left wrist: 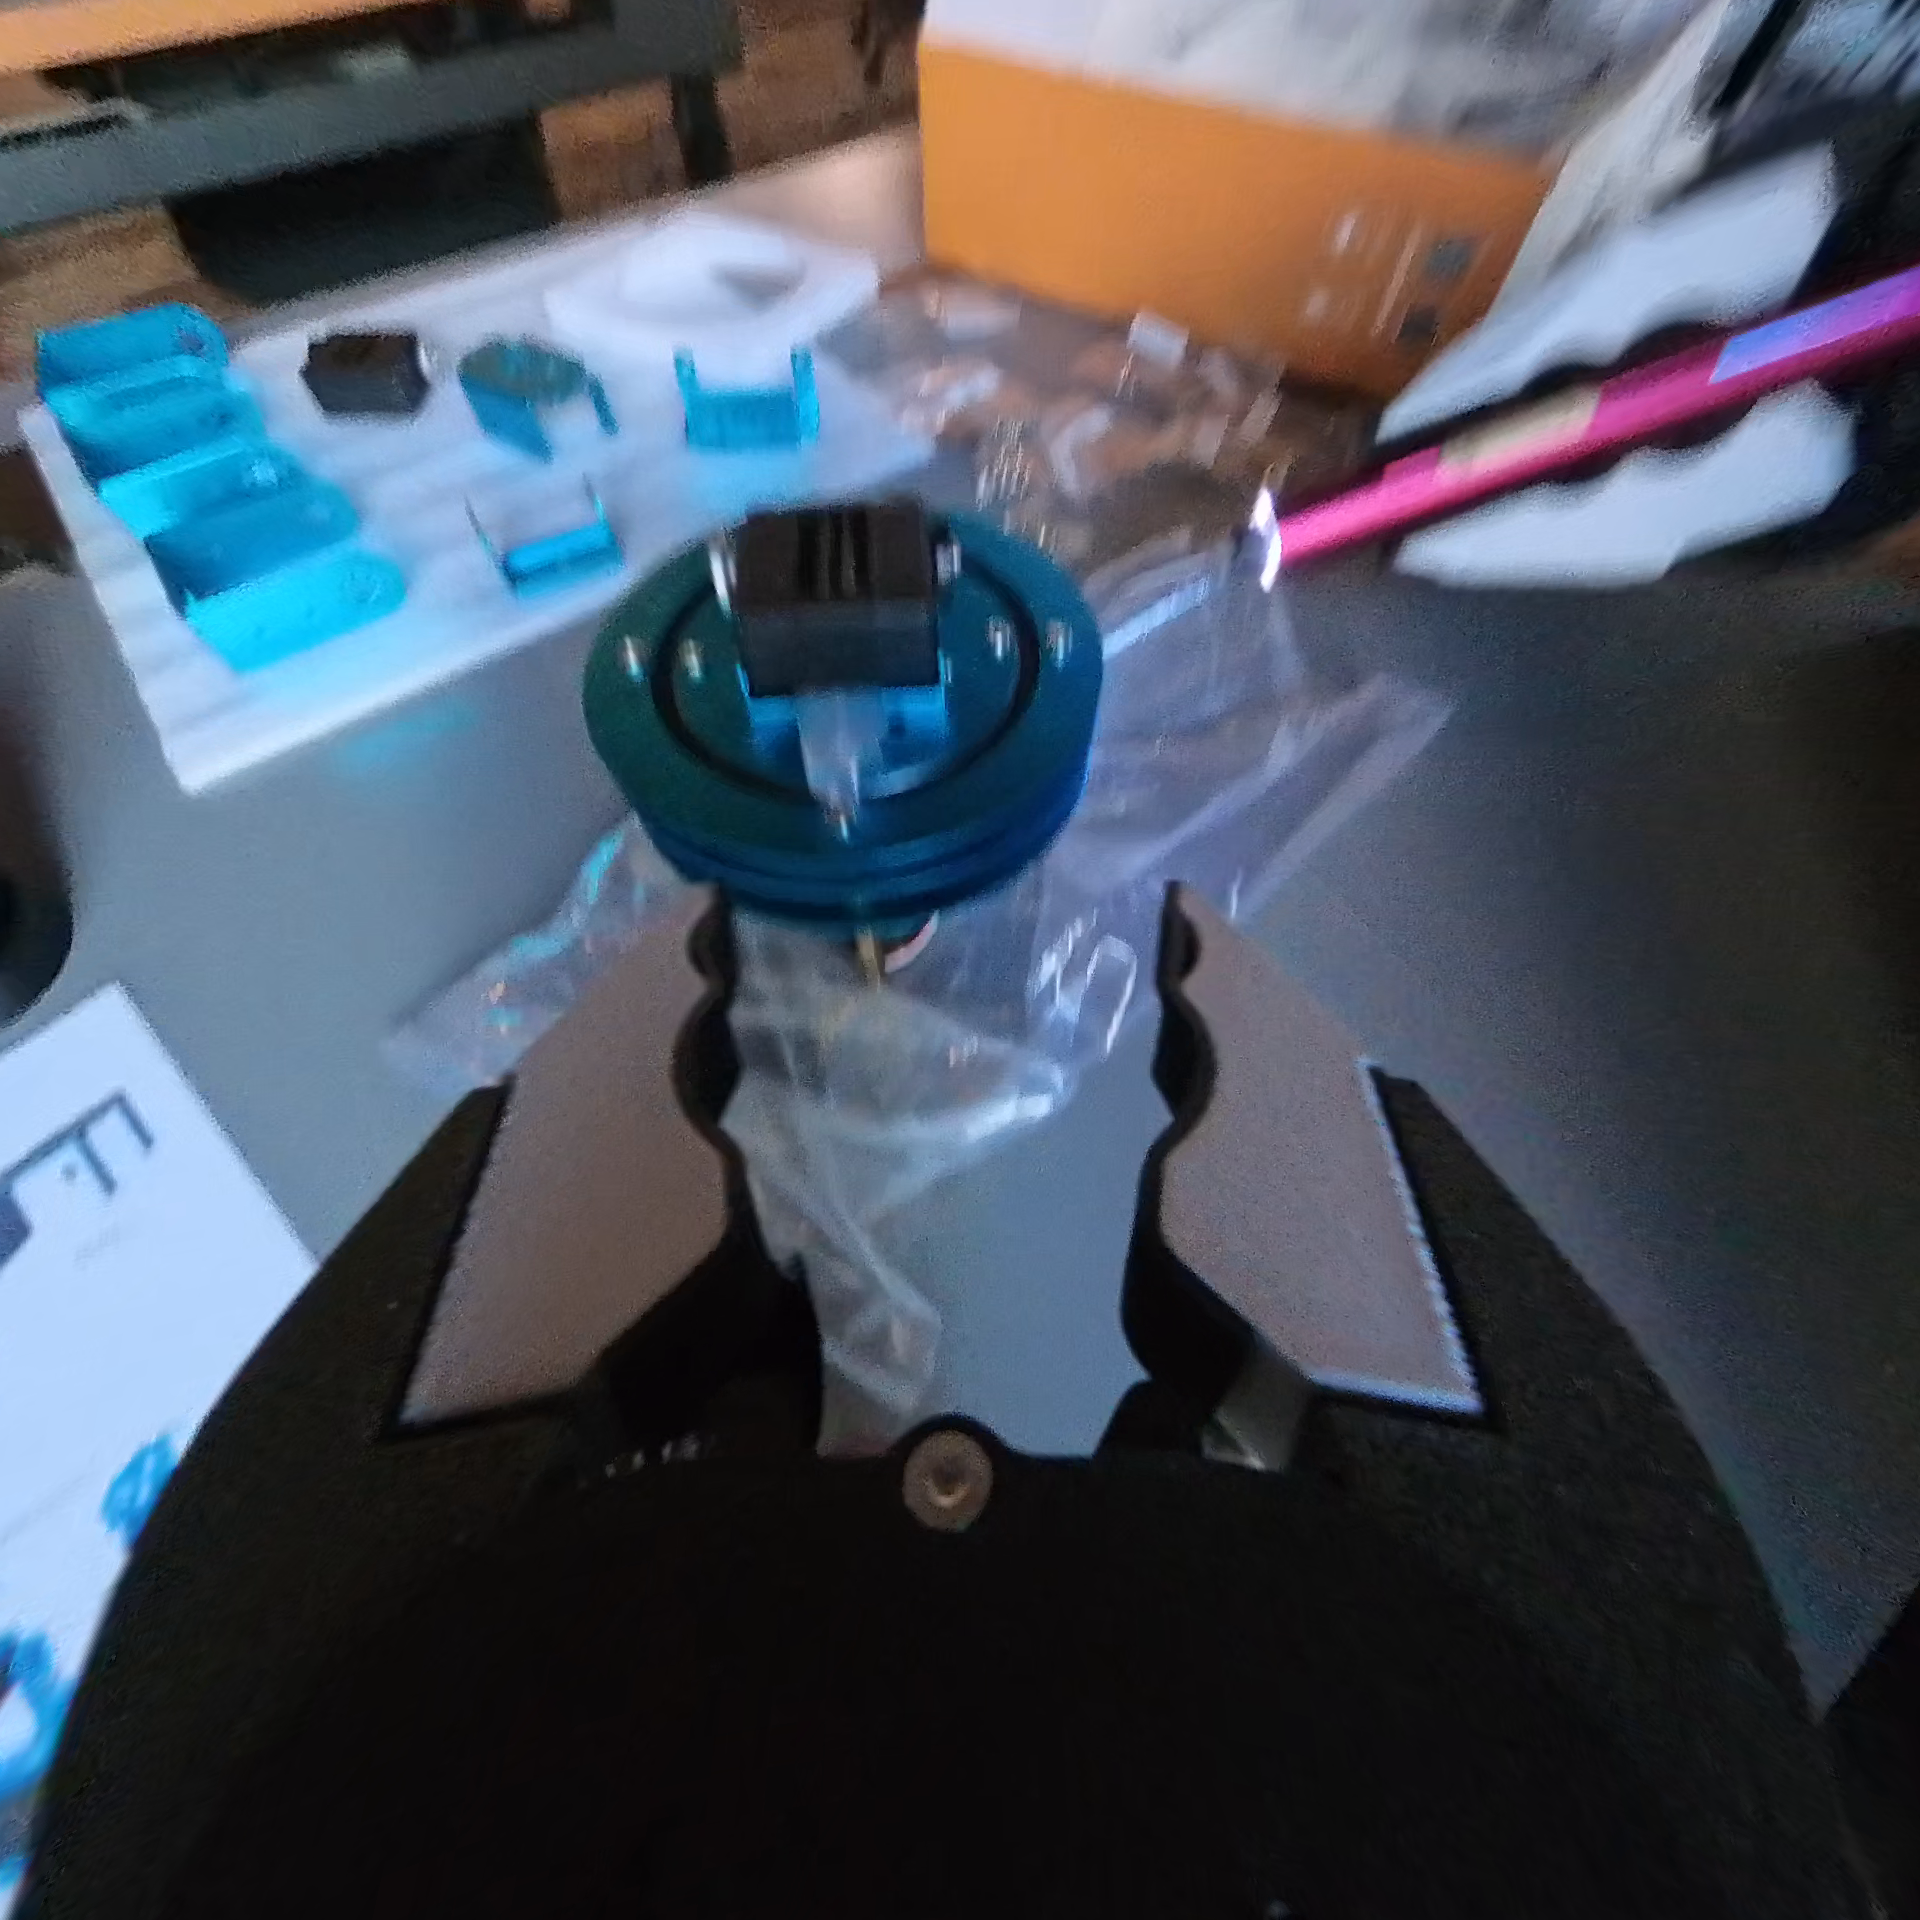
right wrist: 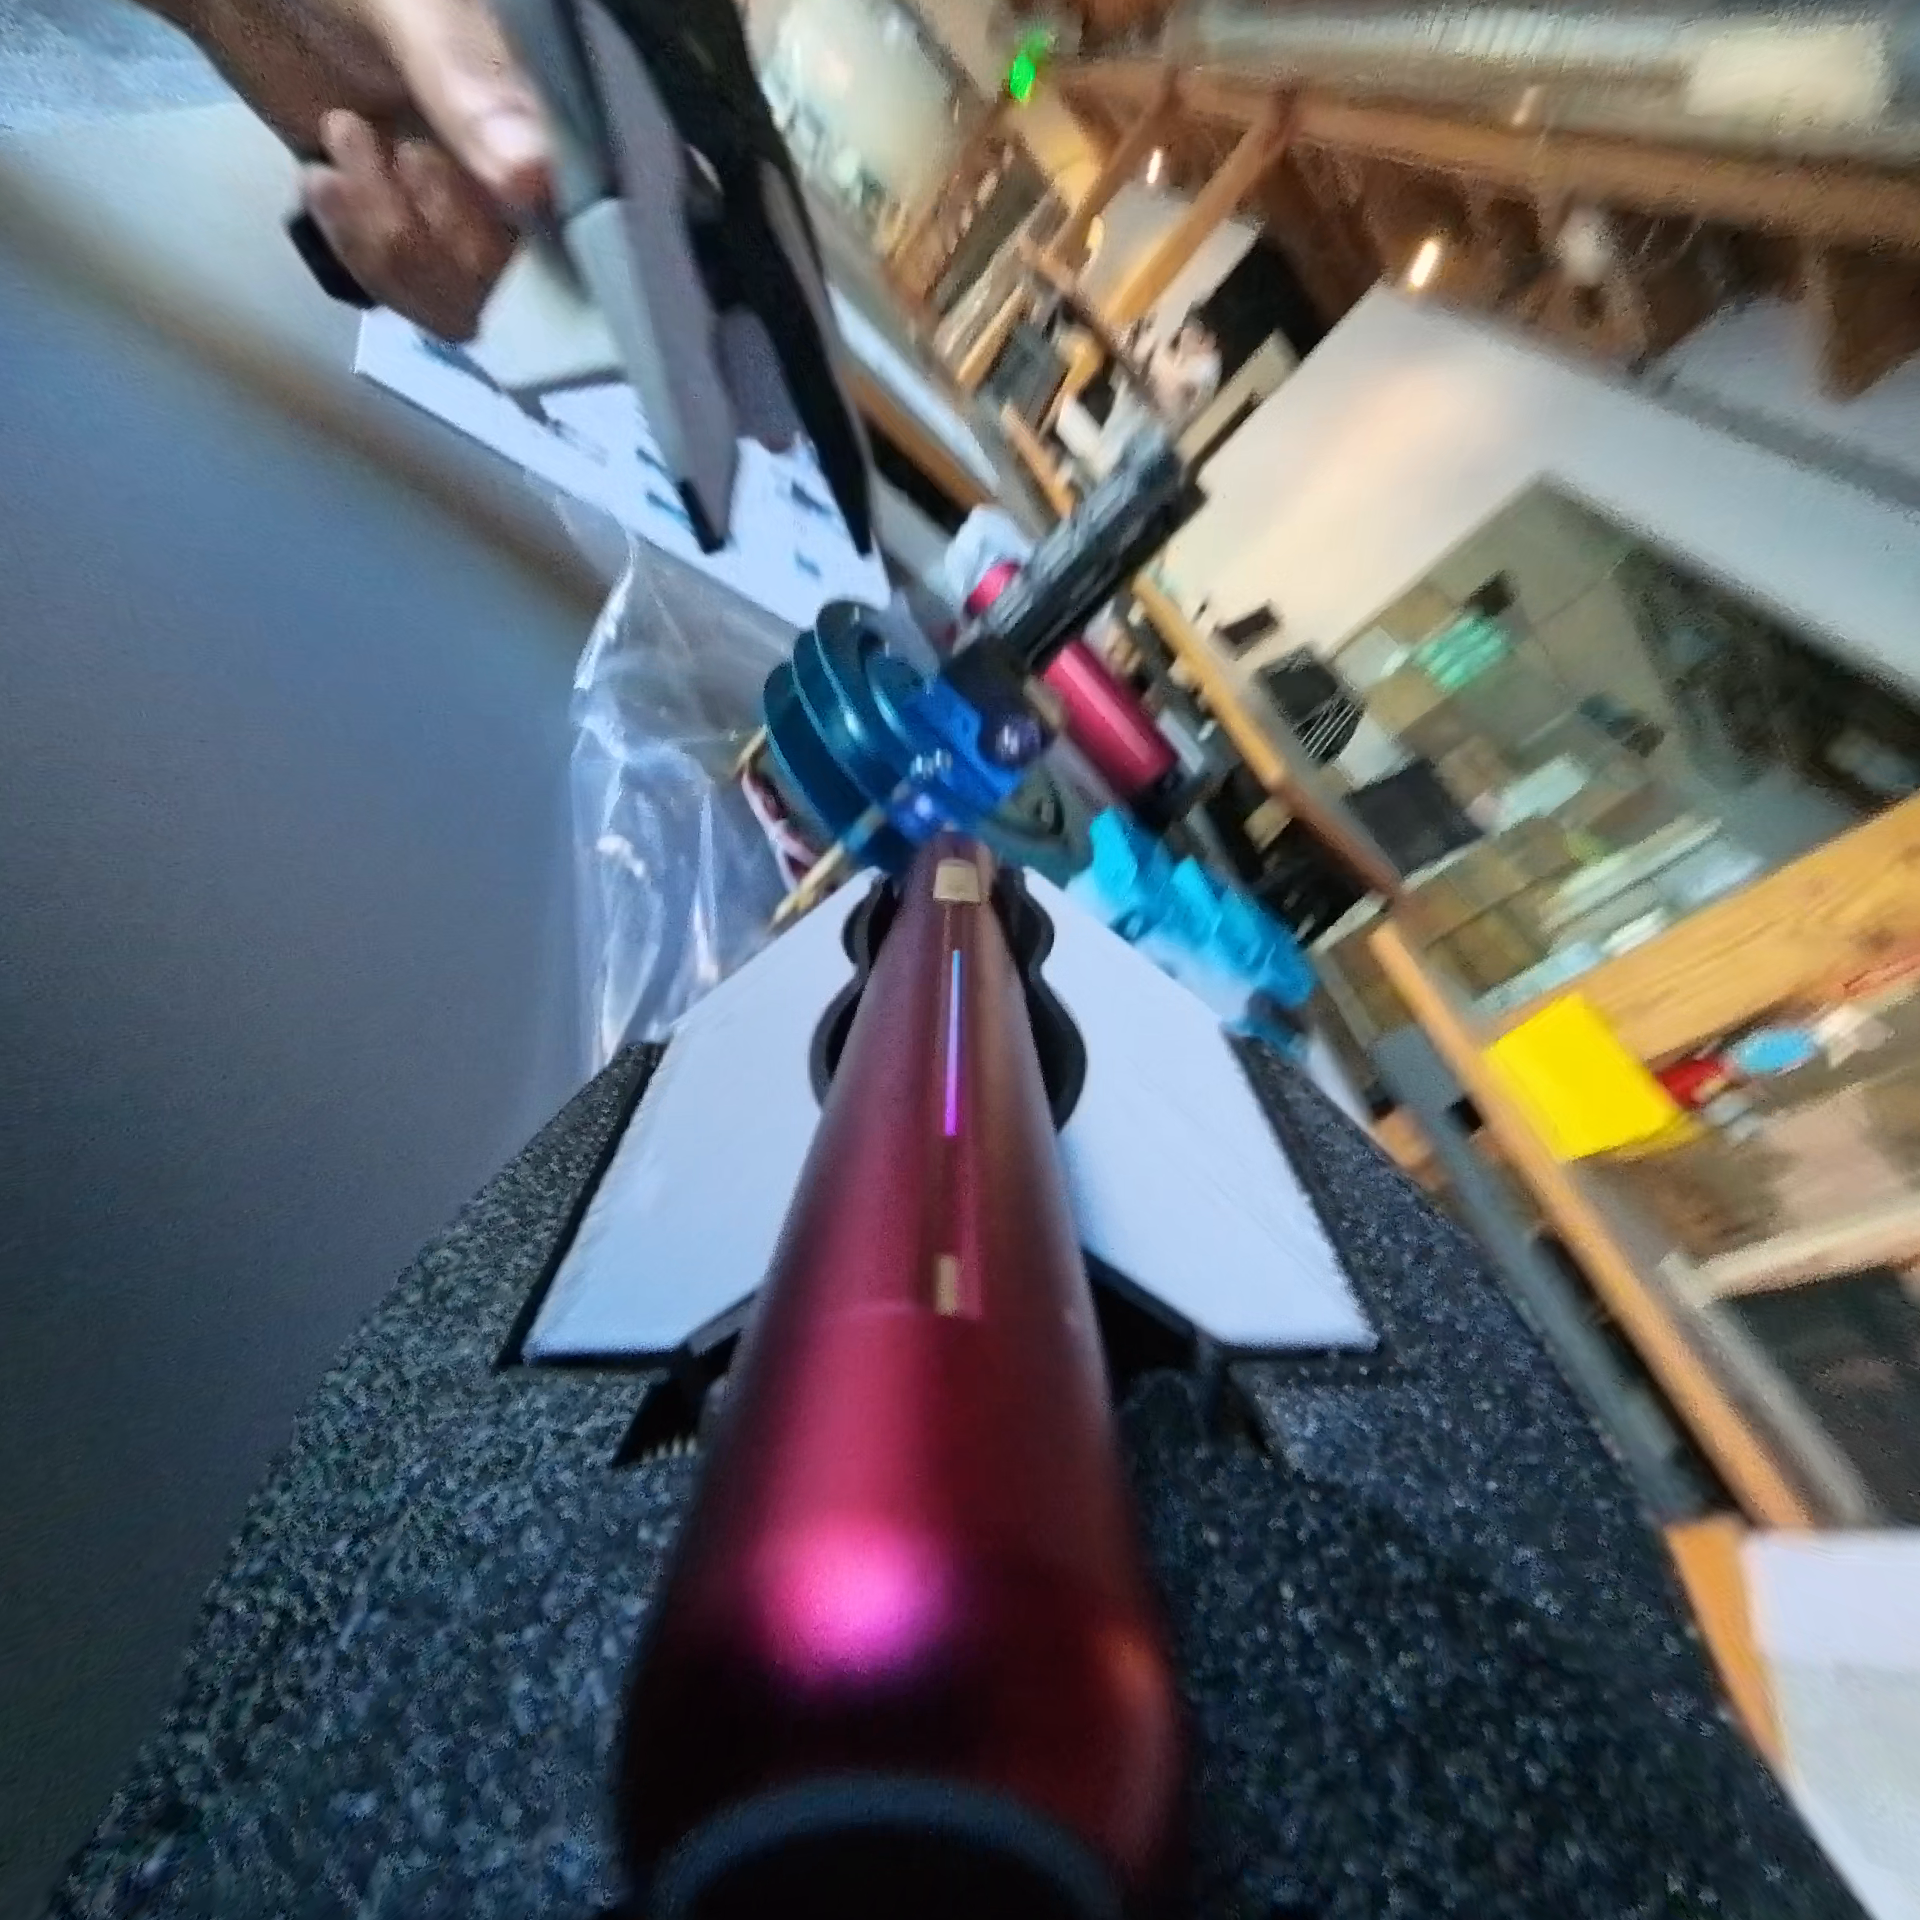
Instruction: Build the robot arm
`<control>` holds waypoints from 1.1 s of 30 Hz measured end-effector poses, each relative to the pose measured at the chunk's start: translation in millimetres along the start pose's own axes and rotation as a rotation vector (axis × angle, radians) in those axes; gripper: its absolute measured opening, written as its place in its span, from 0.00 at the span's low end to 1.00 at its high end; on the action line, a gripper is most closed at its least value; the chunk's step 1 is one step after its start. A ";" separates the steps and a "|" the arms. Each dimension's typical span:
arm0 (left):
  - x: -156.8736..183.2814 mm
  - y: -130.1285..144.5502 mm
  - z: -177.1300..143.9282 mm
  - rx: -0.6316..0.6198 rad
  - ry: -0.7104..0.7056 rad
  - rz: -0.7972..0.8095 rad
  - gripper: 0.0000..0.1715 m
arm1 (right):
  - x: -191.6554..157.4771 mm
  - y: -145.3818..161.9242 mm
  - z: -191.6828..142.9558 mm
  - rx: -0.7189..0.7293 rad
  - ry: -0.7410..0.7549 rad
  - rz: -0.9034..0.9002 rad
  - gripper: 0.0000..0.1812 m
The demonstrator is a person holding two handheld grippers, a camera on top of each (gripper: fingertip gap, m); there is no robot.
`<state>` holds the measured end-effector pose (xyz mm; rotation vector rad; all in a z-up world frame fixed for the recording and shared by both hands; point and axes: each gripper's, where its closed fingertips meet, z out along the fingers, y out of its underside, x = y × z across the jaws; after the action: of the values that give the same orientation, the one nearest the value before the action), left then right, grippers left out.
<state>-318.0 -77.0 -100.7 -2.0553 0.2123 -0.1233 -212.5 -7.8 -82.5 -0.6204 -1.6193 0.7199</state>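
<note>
While the left claw [left wrist: 940, 935] stands apart just behind a blue round part [left wrist: 842, 686], the right claw [right wrist: 951, 904] is clamped on a pink screwdriver [right wrist: 935, 1247], tip near it, probably for fastening.

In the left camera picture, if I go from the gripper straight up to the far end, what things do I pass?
Left gripper → crinkly clear plastic bag → blue round part with black block → orange box.

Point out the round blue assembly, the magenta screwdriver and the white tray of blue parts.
round blue assembly [left wrist: 727, 790]: left wrist view, on its front rim.
magenta screwdriver [right wrist: 914, 1299]: right wrist view, mid-handle.
white tray of blue parts [left wrist: 343, 686]: left wrist view, on bare white near its front edge.
</note>
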 end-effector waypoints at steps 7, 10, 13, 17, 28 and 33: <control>-1.4 60.6 3.3 -0.242 -0.171 0.062 0.25 | -25.7 24.6 -43.7 -0.182 -0.284 0.325 0.13; 2.8 70.4 0.5 -0.296 -0.179 0.098 0.17 | -38.1 21.1 -51.8 -0.157 -0.305 0.297 0.13; 2.2 85.7 -8.8 -0.361 -0.183 0.121 0.10 | -54.4 22.5 -57.8 -0.177 -0.369 0.287 0.12; -3.4 99.4 -23.3 -0.381 -0.150 0.099 0.01 | -63.1 21.1 -60.3 -0.185 -0.433 0.326 0.12; -10.9 97.1 -41.5 -0.293 -0.030 0.110 0.13 | -30.6 5.0 -61.5 -0.063 -0.370 0.516 0.12; -15.5 108.8 -38.7 -0.302 -0.075 0.171 0.00 | -53.0 18.6 -56.6 -0.159 -0.403 0.433 0.12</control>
<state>-350.8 -157.6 -178.2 -2.3255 0.3780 0.0969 -148.1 -27.8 -124.9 -1.0093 -1.9481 1.0925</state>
